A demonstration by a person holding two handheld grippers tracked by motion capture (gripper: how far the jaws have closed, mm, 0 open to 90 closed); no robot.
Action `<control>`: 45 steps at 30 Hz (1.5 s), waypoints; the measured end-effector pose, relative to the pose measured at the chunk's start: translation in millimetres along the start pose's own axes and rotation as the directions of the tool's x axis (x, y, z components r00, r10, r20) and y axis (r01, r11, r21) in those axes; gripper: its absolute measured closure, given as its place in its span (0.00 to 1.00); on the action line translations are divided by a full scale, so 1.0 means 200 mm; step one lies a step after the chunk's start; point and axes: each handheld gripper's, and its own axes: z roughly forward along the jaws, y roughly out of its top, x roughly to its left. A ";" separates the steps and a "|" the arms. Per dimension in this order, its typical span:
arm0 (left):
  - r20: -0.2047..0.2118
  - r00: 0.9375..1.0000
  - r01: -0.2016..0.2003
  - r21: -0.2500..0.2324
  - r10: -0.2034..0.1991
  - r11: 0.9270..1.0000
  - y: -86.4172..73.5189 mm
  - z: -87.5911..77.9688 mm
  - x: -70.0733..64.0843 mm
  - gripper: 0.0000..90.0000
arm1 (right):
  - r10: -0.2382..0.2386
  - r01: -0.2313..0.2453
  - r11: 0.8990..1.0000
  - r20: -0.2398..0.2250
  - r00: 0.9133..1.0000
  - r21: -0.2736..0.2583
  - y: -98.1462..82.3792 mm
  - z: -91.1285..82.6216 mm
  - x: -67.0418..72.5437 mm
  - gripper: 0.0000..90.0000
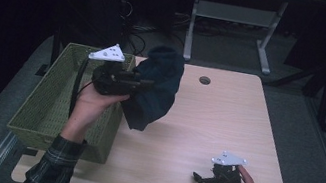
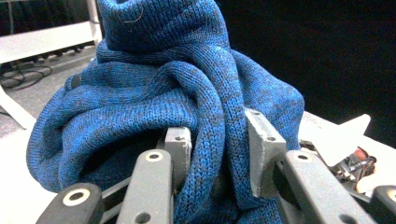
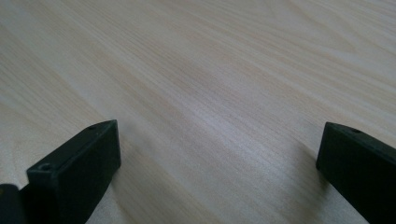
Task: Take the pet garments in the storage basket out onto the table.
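Dim room, pale wooden desk (image 1: 206,124): from above, the left gripper (image 1: 145,82) carries a blue knit garment (image 1: 154,87) beside the green basket (image 1: 47,101), likely mid-transfer. Its own view shows jaws clamped on knit folds (image 2: 187,93). Right gripper (image 3: 217,158) rests spread apart. Next: release over the basket.

Table (image 1: 227,118): bare wood across the middle, far right and near left of centre; free passage there. Cable hole (image 1: 204,80) at the far edge, flush, no hindrance.
Green woven basket (image 1: 50,102): occupies the left edge; raised walls block low sideways travel.
Blue knitted garment (image 1: 157,85): hangs beside the basket's right wall, blocking that gap.
Right gripper (image 1: 201,179): rests near the front right corner, obstructing it.
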 end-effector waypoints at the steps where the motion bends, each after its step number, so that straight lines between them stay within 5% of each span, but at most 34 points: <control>1: 0.004 1.000 0.001 0.004 -0.001 1.000 0.00 0.02 -0.01 0.73 | 0.000 0.000 1.000 0.000 1.000 0.000 0.00 0.00 0.00 0.00; 13: 0.052 0.999 -0.011 0.048 0.008 0.999 -0.01 0.23 -0.08 0.73 | 0.000 0.000 1.000 0.000 1.000 0.000 0.00 0.00 0.00 0.00; 24: 0.054 0.999 0.001 0.091 -0.006 0.996 -0.08 0.44 -0.14 0.73 | 0.000 0.000 1.000 0.000 1.000 0.000 0.00 0.00 0.00 0.00; 34: 0.054 0.998 0.010 0.185 -0.021 0.983 -0.20 0.65 -0.16 0.73 | 0.000 0.000 1.000 -0.001 1.000 -0.002 0.00 0.00 0.00 0.00; 45: 0.063 0.998 -0.003 0.286 -0.015 0.958 -0.35 0.90 -0.19 0.73 | 0.003 -0.003 1.000 -0.002 1.000 0.002 0.00 0.00 0.00 0.00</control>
